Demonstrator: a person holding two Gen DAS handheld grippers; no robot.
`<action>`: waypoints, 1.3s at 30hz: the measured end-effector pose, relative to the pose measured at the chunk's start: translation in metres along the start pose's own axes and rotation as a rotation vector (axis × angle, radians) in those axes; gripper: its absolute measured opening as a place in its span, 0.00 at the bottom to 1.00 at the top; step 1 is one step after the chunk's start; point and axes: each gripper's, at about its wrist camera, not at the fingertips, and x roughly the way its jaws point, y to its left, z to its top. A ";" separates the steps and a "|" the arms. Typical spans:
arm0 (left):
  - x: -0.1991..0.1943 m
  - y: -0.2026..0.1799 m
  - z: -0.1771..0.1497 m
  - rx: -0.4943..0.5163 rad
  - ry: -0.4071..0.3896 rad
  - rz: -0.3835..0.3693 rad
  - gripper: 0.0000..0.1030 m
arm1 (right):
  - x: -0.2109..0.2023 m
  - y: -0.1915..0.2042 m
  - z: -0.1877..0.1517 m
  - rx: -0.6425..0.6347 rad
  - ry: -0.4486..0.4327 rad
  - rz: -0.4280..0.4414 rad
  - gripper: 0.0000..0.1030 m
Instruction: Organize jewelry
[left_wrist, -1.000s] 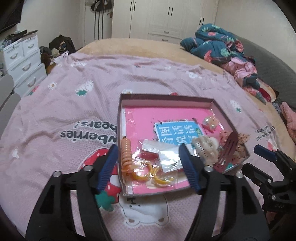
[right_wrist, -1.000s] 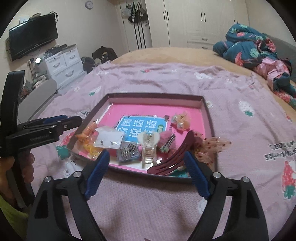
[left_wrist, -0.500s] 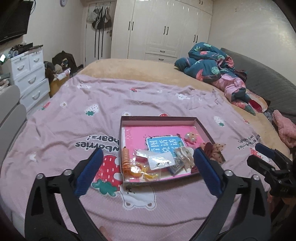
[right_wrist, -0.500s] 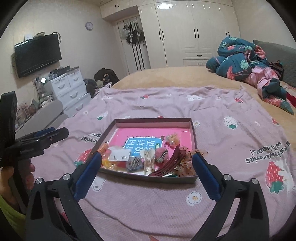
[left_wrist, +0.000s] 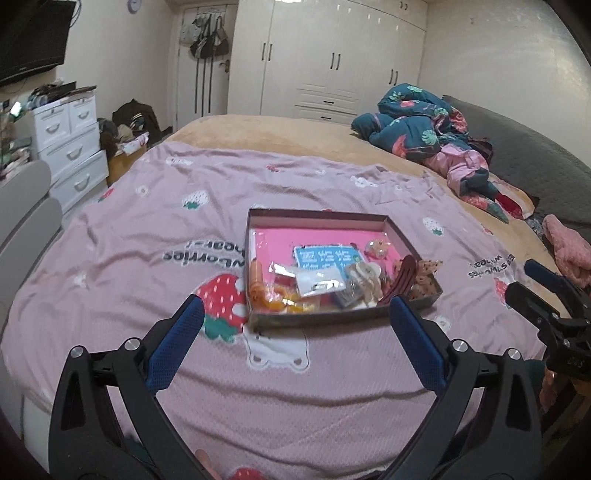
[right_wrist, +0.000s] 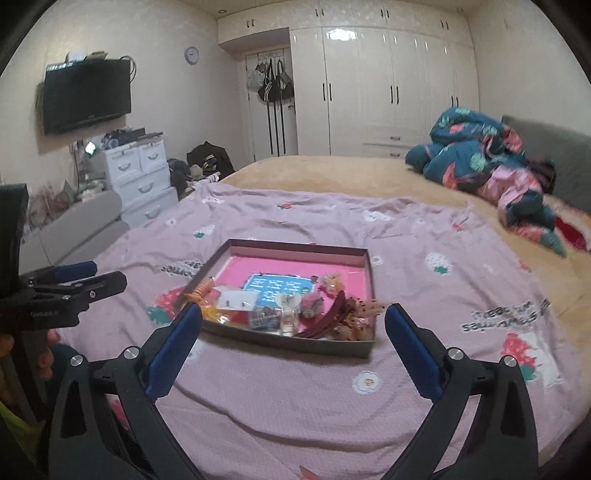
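A shallow box (left_wrist: 334, 319) with a pink floor lies on the pink strawberry bedspread (left_wrist: 147, 240) near the bed's near edge, holding the jewelry along its near side: an orange spiral hair tie (left_wrist: 255, 280) in the near left corner, small clear packets (left_wrist: 317, 282), a cream hair claw (left_wrist: 364, 275) and a dark red clip (left_wrist: 400, 277) toward the near right corner. The left gripper (left_wrist: 295, 314) hangs over the bedspread just short of the box, its jaws wide apart after just opening, with nothing between them. The right gripper (right_wrist: 293, 319) is likewise short of the box, jaws wide apart and empty.
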 end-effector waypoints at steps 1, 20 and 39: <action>0.000 0.000 -0.004 0.000 -0.003 0.007 0.91 | -0.002 0.000 -0.003 0.002 0.000 -0.003 0.96; 0.001 -0.004 -0.057 0.004 0.023 0.014 0.91 | -0.004 -0.002 -0.051 0.004 0.057 -0.035 0.96; 0.002 -0.005 -0.059 0.012 0.032 0.040 0.91 | -0.004 -0.003 -0.056 0.029 0.074 -0.021 0.96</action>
